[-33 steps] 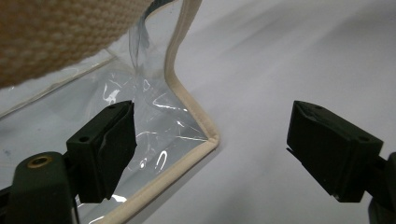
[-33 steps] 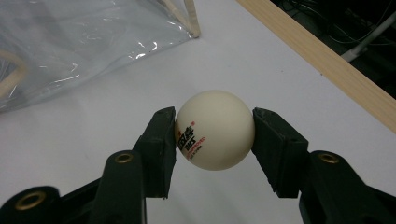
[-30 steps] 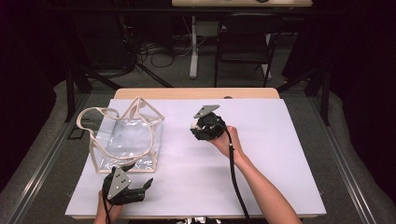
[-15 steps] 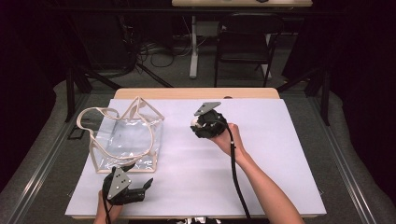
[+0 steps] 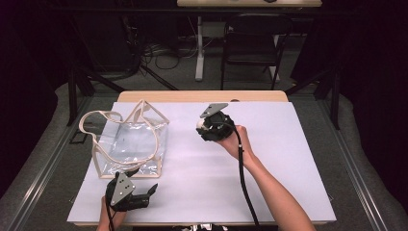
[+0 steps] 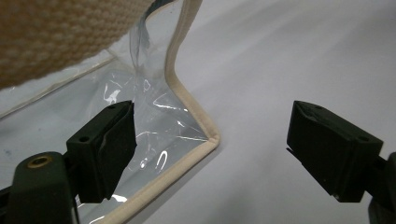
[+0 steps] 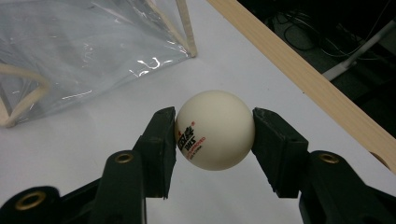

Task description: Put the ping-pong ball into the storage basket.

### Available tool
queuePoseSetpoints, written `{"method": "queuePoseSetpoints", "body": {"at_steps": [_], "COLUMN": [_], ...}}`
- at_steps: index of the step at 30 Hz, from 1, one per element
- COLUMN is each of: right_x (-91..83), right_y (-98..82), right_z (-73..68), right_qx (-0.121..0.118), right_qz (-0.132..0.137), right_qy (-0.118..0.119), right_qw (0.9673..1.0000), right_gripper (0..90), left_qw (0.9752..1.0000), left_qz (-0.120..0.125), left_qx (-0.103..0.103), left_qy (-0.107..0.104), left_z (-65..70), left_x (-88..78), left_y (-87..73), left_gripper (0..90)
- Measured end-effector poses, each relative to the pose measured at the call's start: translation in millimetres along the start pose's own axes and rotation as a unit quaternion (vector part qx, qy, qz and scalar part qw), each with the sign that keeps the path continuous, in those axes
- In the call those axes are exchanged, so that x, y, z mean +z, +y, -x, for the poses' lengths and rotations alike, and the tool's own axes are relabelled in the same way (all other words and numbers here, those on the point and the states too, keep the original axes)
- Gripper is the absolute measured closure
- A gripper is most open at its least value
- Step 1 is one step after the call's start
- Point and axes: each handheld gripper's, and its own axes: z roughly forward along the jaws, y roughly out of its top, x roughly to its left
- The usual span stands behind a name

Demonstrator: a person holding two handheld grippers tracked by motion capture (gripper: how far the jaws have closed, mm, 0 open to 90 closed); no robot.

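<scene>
White sheet over the table; nothing has shifted since a second ago. Lower left, left gripper sits wide-jawed by the clear bag's near corner. Mid-frame, right gripper stays clamped on the ping-pong ball, not yet bagged.

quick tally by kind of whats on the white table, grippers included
clear bag with beige trim: 1
white ball, clamped in the right gripper: 1
grippers: 2, the right gripper and the left gripper, its jaws apart at the bag's corner
total: 4
</scene>
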Motion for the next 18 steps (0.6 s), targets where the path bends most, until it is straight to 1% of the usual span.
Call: {"method": "queuePoseSetpoints", "body": {"at_steps": [6, 11, 18], "right_x": [-3.4, -7.0, -9.3], "right_y": [3.0, 6.8, 9.9], "right_z": [-0.1, 1.0, 1.8], "right_qx": [-0.005, -0.004, -0.008], "right_qz": [0.002, 0.006, 0.004], "right_qy": [-0.001, -0.002, -0.004], "right_qw": [1.0000, 1.0000, 1.0000], "right_gripper": [50.4, 50.4, 50.4], "left_qw": [1.0000, 1.0000, 1.0000], "left_qz": [0.000, 0.000, 0.000], "left_qx": [-0.001, -0.001, 0.000], "left_qy": [0.001, 0.001, 0.000], "left_z": [0.2, 0.1, 0.0], "left_x": [0.3, 0.4, 0.4], "left_y": [0.0, 0.0, 0.1], "left_gripper": [16.0, 16.1, 16.1]}}
